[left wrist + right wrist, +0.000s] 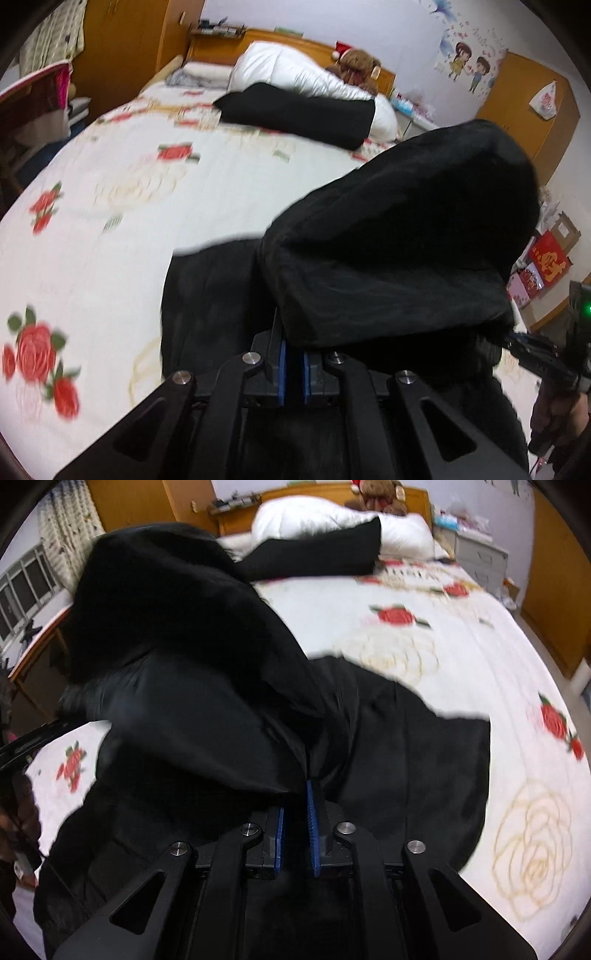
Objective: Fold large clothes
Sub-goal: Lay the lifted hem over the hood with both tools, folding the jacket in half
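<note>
A large black coat [388, 240] lies partly on the rose-print bed sheet [129, 177], with a bunched fold of it lifted up. My left gripper [293, 356] is shut on an edge of that fold, its blue pads [282, 369] pressed close with cloth over the tips. In the right wrist view the same coat [184, 709] rises in a dark heap to the left. My right gripper [297, 805] is shut on a pinch of its fabric. One sleeve [325, 554] stretches toward the pillows. The right gripper [543, 358] and a hand show at the left wrist view's right edge.
A white duvet [288, 70] and a teddy bear [358, 66] sit by the wooden headboard [314, 489]. A nightstand [480, 557] stands beyond the bed's far right corner and a desk [37, 646] is at the left. Bare sheet [461, 657] spreads to the right.
</note>
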Tool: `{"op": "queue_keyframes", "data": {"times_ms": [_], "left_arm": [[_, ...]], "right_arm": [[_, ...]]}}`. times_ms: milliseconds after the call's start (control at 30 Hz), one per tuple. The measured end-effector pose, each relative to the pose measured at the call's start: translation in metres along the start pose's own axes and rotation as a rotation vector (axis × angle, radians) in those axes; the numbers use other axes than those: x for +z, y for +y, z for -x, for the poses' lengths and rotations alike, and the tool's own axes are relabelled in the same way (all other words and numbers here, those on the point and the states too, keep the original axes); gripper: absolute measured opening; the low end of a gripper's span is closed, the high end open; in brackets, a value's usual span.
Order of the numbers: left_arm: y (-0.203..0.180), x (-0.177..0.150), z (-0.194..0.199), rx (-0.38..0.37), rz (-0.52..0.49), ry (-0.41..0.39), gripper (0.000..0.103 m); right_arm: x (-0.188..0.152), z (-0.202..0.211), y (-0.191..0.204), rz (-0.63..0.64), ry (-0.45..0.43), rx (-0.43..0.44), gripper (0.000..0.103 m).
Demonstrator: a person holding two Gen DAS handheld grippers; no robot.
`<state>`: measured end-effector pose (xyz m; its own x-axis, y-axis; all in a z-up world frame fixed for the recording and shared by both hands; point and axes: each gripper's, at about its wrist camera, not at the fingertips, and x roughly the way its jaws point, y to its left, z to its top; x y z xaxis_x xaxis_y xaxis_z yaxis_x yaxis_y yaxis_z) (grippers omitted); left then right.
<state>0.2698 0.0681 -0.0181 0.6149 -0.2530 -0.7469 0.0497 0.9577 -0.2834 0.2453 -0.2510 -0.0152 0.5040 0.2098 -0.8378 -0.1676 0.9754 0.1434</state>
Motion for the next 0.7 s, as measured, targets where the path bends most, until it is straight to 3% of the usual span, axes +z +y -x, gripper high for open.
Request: {"op": "queue_keyframes", "data": {"times_ms": [67, 200, 333, 467, 567, 700], "left_arm": [[0.004, -0.013, 0.008, 0.0, 0.018, 0.022, 0.007], [0.011, -0.03, 0.03, -0.019, 0.038, 0.025, 0.01], [0.011, -0.032, 0.055, -0.037, 0.048, -0.02, 0.036], [-0.005, -0.002, 0.064, -0.083, 0.052, -0.086, 0.054], [-0.026, 0.025, 0.055, -0.119, 0.029, -0.106, 0.054], [-0.06, 0.055, 0.026, -0.144, -0.044, -0.106, 0.054]], "right_arm": [[-0.009, 0.0, -0.005, -0.027, 0.04, 0.029, 0.016], [-0.023, 0.017, -0.01, -0.036, 0.047, 0.064, 0.031], [-0.024, 0.043, -0.011, -0.052, -0.007, 0.106, 0.05], [-0.003, 0.051, -0.012, -0.145, -0.051, 0.194, 0.051], [0.018, 0.047, -0.006, -0.192, -0.074, 0.224, 0.051], [0.052, 0.037, 0.009, -0.162, -0.126, 0.2, 0.051]]}}
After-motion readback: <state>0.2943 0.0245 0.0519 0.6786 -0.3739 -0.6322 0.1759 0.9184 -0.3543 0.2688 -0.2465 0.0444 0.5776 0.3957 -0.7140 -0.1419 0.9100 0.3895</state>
